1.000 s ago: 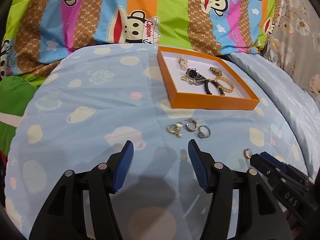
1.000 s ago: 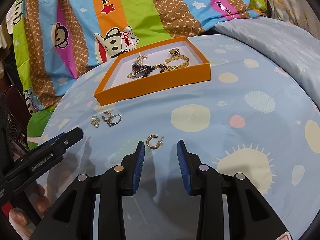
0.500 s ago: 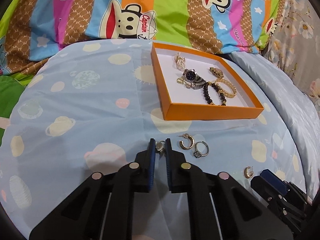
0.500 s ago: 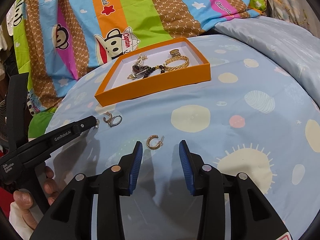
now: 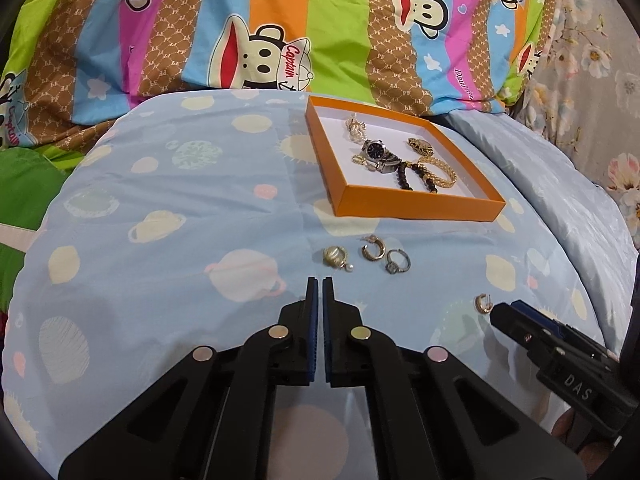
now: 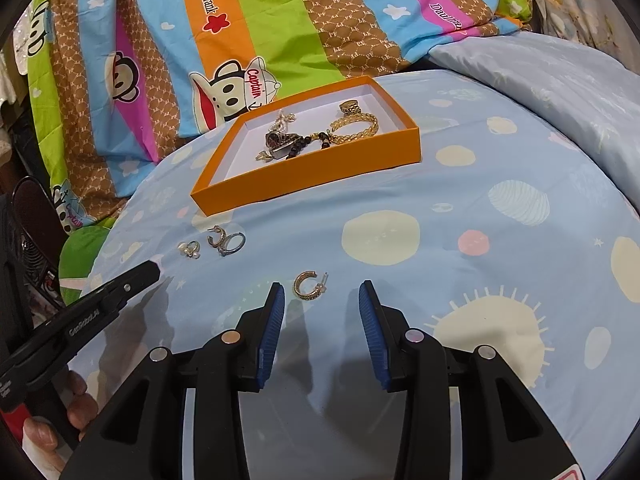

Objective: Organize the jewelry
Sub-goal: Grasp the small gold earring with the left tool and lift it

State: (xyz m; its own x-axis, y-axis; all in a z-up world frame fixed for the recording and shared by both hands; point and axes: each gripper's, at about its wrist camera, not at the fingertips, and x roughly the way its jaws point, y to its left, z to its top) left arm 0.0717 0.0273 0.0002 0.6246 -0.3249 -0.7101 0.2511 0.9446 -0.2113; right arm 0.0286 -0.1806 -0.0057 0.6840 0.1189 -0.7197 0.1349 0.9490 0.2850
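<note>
An orange tray (image 5: pixel 416 203) (image 6: pixel 308 176) holds a watch (image 5: pixel 378 151), gold bracelet (image 5: pixel 442 174) and dark bead bracelet. On the blue sheet before it lie a pearl ring (image 5: pixel 335 257) (image 6: pixel 190 249), a gold hoop earring (image 5: pixel 373 249) (image 6: pixel 217 237) and a silver ring (image 5: pixel 397 262) (image 6: pixel 233 243). My left gripper (image 5: pixel 320 282) is shut and empty, just short of the pearl ring. My right gripper (image 6: pixel 321 295) is open, with a second gold hoop earring (image 6: pixel 309 285) (image 5: pixel 483 303) lying just ahead of its left finger.
A striped monkey-print quilt (image 5: pixel 280 28) rises behind the tray. A pale blue pillow (image 6: pixel 560 80) lies at the right. The left gripper's body (image 6: pixel 80 320) shows at the lower left of the right wrist view.
My left gripper closed near the pearl ring, then pulled back empty; the pearl ring stays on the sheet. My right gripper has held still and open by the hoop earring.
</note>
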